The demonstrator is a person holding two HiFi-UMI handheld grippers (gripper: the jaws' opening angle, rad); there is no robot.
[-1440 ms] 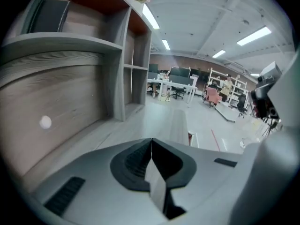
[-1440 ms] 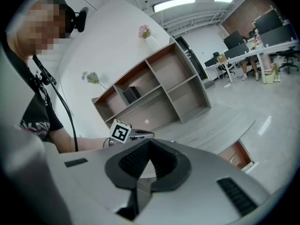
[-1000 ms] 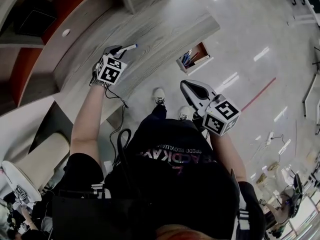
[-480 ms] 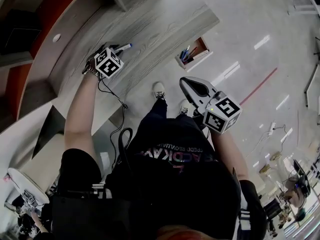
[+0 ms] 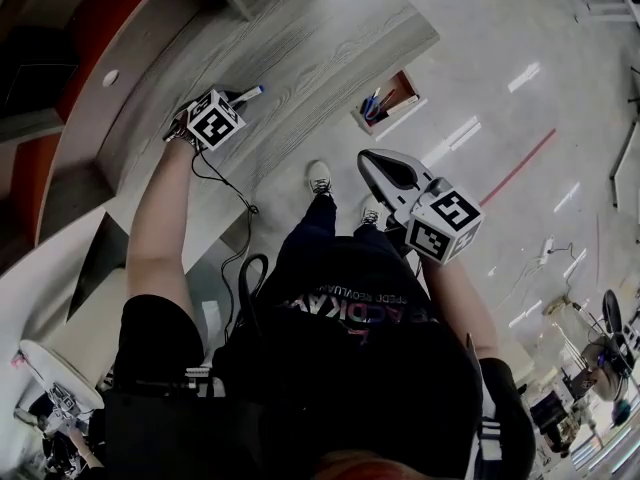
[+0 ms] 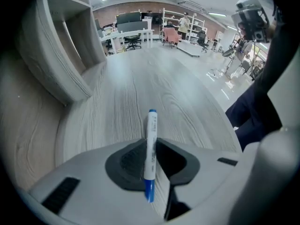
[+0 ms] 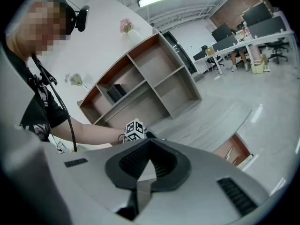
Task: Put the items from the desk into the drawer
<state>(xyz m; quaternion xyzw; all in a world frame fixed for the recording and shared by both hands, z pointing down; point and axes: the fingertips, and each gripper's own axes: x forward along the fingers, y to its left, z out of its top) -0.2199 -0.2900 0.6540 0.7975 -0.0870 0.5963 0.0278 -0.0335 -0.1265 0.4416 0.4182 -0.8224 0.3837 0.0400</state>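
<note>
A white marker with blue ends [image 6: 150, 149] lies on the grey wood desk [image 6: 140, 93]. It runs between the jaws of my left gripper [image 6: 151, 139], which points steeply down at it. The jaws have just been closing, and both pads now touch the marker's sides. From the head, the marker [image 5: 251, 93] sticks out to the right of the left gripper [image 5: 232, 98]. The open drawer [image 5: 397, 96] beside the desk's end holds several pens. My right gripper [image 5: 375, 164] hangs over the floor near the drawer, shut and empty [image 7: 149, 146].
A shelf unit [image 7: 140, 74] stands along the back of the desk. The person's legs and shoes [image 5: 318, 178] are by the desk's front edge. A cable [image 5: 228, 193] hangs from the left wrist. The drawer [image 7: 234, 151] shows low at the right.
The left gripper has sunk onto the marker and rolled, so its marker cube shows a different face. The marker stays in place on the desk. The right gripper has hardly moved.
</note>
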